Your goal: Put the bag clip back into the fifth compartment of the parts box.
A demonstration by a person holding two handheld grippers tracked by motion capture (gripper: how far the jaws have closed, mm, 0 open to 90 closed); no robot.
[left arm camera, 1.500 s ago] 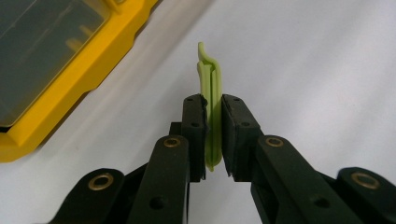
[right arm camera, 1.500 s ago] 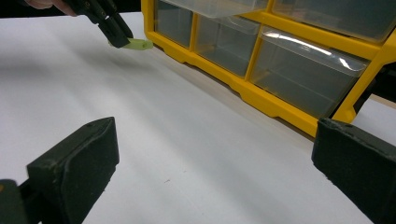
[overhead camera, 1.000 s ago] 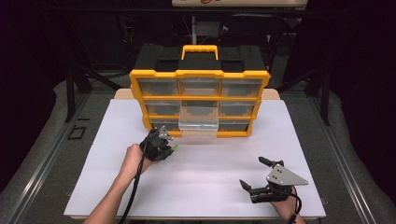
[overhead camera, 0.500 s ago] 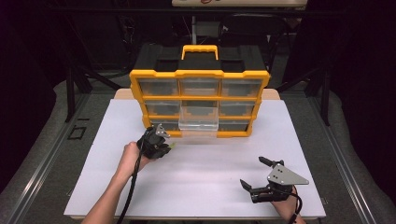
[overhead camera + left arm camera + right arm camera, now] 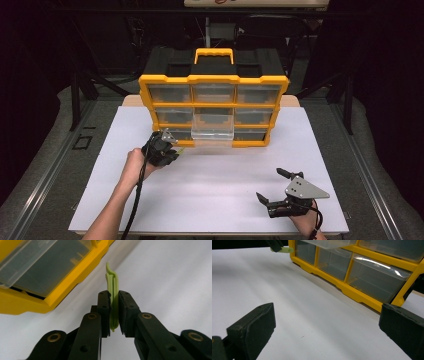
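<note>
From above, the left gripper [image 5: 165, 146] sits at eight o'clock from the pulled-out drawer [image 5: 213, 132], ready to drop something in. Its own view shows its jaws pinching a green clip [image 5: 113, 302]. The right gripper [image 5: 325, 332] waits, jaws wide apart.

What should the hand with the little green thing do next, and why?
Probably carry it a little up and over toward the pulled-out clear drawer. The left gripper is shut on the thin light-green plastic piece, just beside the yellow organizer, and that middle drawer is the one standing open. The right gripper rests open on the white table, far off.
</note>
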